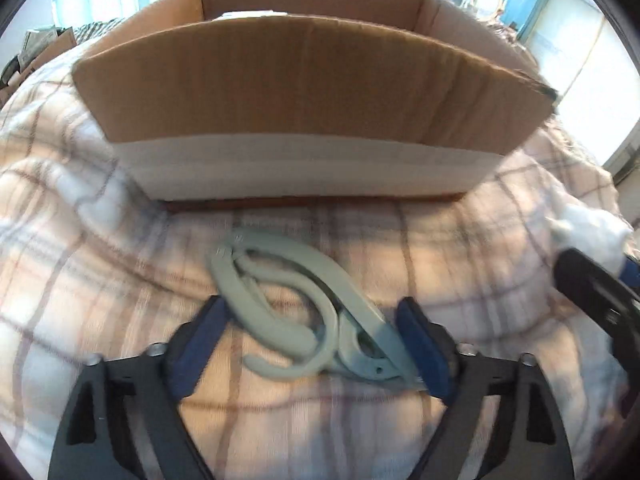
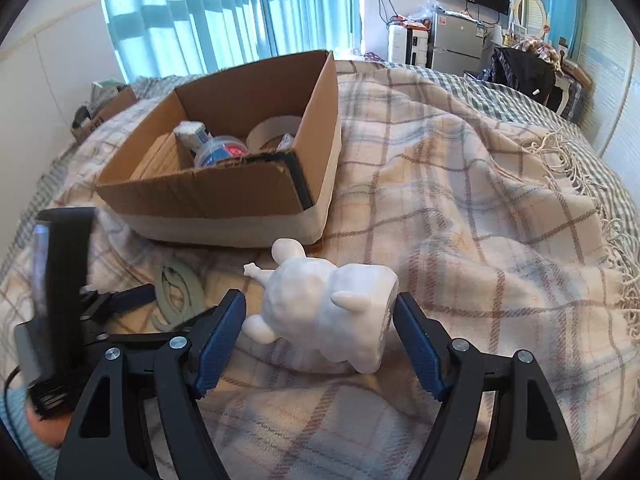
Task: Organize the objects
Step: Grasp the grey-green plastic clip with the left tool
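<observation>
A grey-green plastic clip (image 1: 304, 312) lies on the plaid blanket in front of a cardboard box (image 1: 304, 92). My left gripper (image 1: 314, 320) is open, its blue pads on either side of the clip. A white figurine (image 2: 332, 316) lies on its side on the blanket. My right gripper (image 2: 320, 320) is open around it, pads apart from it. In the right wrist view the box (image 2: 224, 196) holds a bottle, a tape roll and other items; the clip (image 2: 176, 292) and left gripper (image 2: 132, 296) show at the left.
The plaid blanket (image 2: 460, 220) covers a bed, with a fringe at its right edge. A fridge, a TV and a chair with clothes stand beyond the bed. Blue curtains hang behind the box. In the left wrist view the figurine (image 1: 588, 236) shows at the right edge.
</observation>
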Motion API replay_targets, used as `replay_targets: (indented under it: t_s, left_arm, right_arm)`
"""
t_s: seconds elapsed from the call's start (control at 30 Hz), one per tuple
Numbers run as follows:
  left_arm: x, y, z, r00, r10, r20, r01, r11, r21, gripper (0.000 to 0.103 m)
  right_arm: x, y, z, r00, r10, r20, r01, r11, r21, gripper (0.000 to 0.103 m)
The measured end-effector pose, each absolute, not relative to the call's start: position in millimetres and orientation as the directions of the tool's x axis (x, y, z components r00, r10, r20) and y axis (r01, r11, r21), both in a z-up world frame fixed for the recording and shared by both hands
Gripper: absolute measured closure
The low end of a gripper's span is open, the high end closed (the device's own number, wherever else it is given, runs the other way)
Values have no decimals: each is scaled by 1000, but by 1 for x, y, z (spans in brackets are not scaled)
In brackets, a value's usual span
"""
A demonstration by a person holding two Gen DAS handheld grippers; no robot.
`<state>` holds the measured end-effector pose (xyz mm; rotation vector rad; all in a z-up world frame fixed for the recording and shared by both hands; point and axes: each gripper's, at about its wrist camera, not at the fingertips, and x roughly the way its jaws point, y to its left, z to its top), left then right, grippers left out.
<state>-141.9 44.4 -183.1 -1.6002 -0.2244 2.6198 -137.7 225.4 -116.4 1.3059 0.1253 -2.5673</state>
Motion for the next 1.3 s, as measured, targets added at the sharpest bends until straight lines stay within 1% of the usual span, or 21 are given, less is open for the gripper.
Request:
replay_targets:
  t_s: [0.03,0.07,0.1,0.13,0.2,0.27,0.47,0.5,0.53,0.63,0.7,0.83,0.87,0.93,0.97,1.0,1.03,1.07,1.1,1.17,1.3]
  left_arm:
    - [-139,44,-182,-457,142,-878,9,-986,-165,29]
    - [-134,44,-180,-460,158,-874,-14,-985,-170,44]
    - [-130,44,-177,-460,184,-869,-41,-982,-186,67]
    - [-125,45,-174,-462,209,-862,-77,-978,-196,67]
    - [-117,47,-167,-475,198,-858,-116,-980,-162,73]
    - [-111,42,-161,-476,223,-851,-134,-974,-181,86]
    - [-91,27,-146,-487,271,-830,-113,-962,-247,91]
    - [-87,21,-141,-499,272,-823,-102,-961,-256,96]
    - [-81,18,-136,-510,275,-815,-98,-960,-263,103]
    - [-74,7,-119,-544,279,-791,-113,-959,-261,103]
    - [-69,17,-109,-561,277,-780,-126,-960,-250,103]
    - [-71,19,-105,-556,254,-792,-137,-967,-214,103]
    - [-73,20,-106,-552,247,-796,-139,-969,-204,101]
    - [-81,26,-115,-528,213,-822,-121,-977,-175,101]
    - [-84,27,-120,-519,204,-830,-112,-979,-170,95]
    - [-83,26,-125,-509,200,-837,-104,-980,-170,85]
    - [-87,27,-132,-492,196,-848,-91,-981,-174,78]
    - [-91,28,-136,-483,190,-855,-80,-982,-173,59]
    - [-93,29,-138,-480,186,-857,-72,-982,-172,44]
    - [-99,32,-145,-482,179,-858,-57,-983,-173,37]
    - [-121,45,-170,-415,158,-896,-48,-987,-152,35]
  right_arm:
    - [-136,222,-116,-567,-184,-803,275,-961,27,28]
    - [-132,217,-114,-572,-185,-799,289,-957,14,28]
    - [-129,214,-113,-575,-186,-797,297,-955,8,28]
    - [-125,211,-110,-580,-186,-793,300,-954,4,28]
    - [-119,208,-104,-591,-186,-785,297,-955,3,28]
    - [-112,206,-96,-605,-196,-772,303,-953,4,28]
    - [-92,203,-86,-614,-206,-762,302,-953,14,28]
    - [-89,202,-84,-618,-207,-759,301,-954,15,28]
    - [-86,202,-82,-621,-209,-755,301,-954,16,28]
    - [-75,200,-71,-638,-218,-738,292,-956,31,28]
    - [-68,196,-63,-649,-225,-727,297,-954,30,28]
    - [-53,188,-47,-669,-235,-705,318,-948,14,28]
    - [-50,187,-44,-674,-234,-700,321,-947,7,28]
    - [-48,187,-39,-681,-226,-697,323,-946,-8,28]
    - [-50,188,-39,-681,-218,-699,322,-947,-17,28]
    - [-51,189,-39,-679,-212,-703,319,-947,-23,28]
    - [-55,191,-41,-675,-204,-710,316,-948,-29,28]
    - [-60,193,-44,-670,-194,-717,313,-949,-36,28]
    - [-64,194,-46,-669,-185,-720,309,-950,-43,27]
    - [-74,199,-54,-663,-168,-729,300,-952,-53,27]
    - [-96,207,-78,-615,-181,-767,301,-953,-16,28]
